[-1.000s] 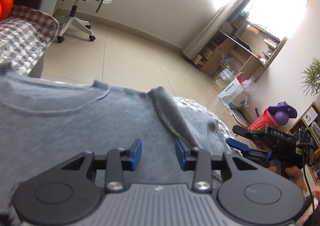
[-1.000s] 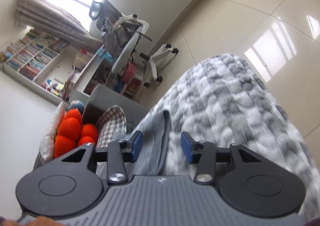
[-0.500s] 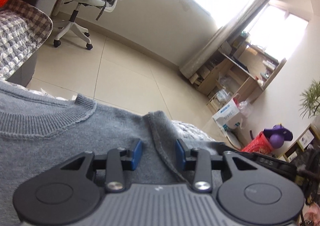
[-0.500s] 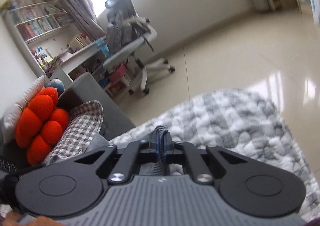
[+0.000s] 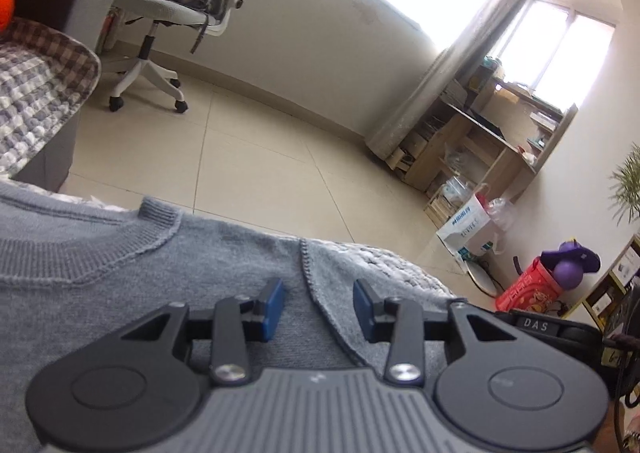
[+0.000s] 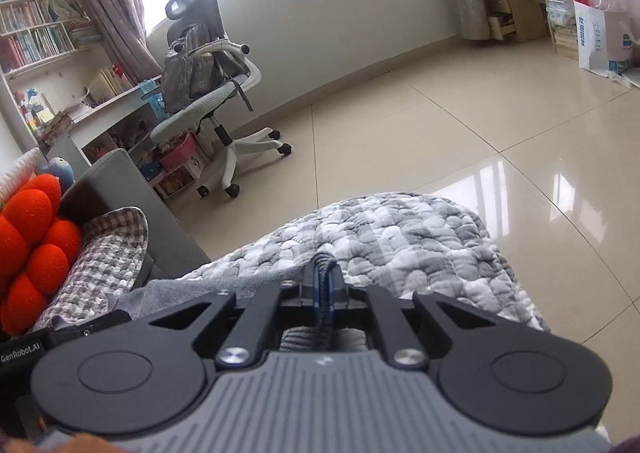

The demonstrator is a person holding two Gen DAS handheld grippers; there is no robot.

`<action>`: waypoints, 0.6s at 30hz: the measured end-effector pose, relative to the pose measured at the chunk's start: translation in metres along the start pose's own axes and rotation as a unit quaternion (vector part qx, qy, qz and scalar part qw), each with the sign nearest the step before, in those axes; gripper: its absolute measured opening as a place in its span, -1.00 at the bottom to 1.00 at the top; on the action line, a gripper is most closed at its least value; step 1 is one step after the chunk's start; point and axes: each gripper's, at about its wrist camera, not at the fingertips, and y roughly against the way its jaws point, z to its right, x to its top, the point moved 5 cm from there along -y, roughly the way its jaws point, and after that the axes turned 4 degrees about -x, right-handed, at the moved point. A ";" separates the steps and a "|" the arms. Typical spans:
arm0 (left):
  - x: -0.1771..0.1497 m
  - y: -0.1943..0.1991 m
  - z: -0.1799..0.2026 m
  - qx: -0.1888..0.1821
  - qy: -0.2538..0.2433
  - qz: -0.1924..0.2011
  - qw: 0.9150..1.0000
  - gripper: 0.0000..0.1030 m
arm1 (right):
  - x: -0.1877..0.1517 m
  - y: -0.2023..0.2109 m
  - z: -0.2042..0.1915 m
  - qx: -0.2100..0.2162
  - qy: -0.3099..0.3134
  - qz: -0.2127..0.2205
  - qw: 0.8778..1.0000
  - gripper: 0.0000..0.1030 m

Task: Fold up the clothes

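My right tongs (image 6: 323, 289) clamp the grey sweater (image 5: 120, 293) edge; left tongs (image 5: 319, 309) gape astride its seam, needing closure.

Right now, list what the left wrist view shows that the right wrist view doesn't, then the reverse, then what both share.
Left wrist only: the sweater's ribbed neckline, the open left gripper straddling a sweater edge, a red basket.
Right wrist only: the right gripper shut on a sweater edge, orange cushion, bookshelves.
Both: grey sweater, quilted blanket, office chair.
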 end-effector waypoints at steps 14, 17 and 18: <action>-0.017 0.076 0.004 0.028 0.025 -0.025 0.999 0.09 | 0.008 0.047 -0.059 0.001 0.054 0.009 0.998 -0.24; -0.015 0.104 0.005 0.053 0.014 -0.025 0.998 0.12 | 0.011 0.062 -0.077 0.007 0.065 0.014 0.998 -0.24; -0.014 0.114 0.004 0.057 0.017 -0.028 0.998 0.13 | 0.012 0.066 -0.084 0.009 0.069 0.015 0.997 -0.24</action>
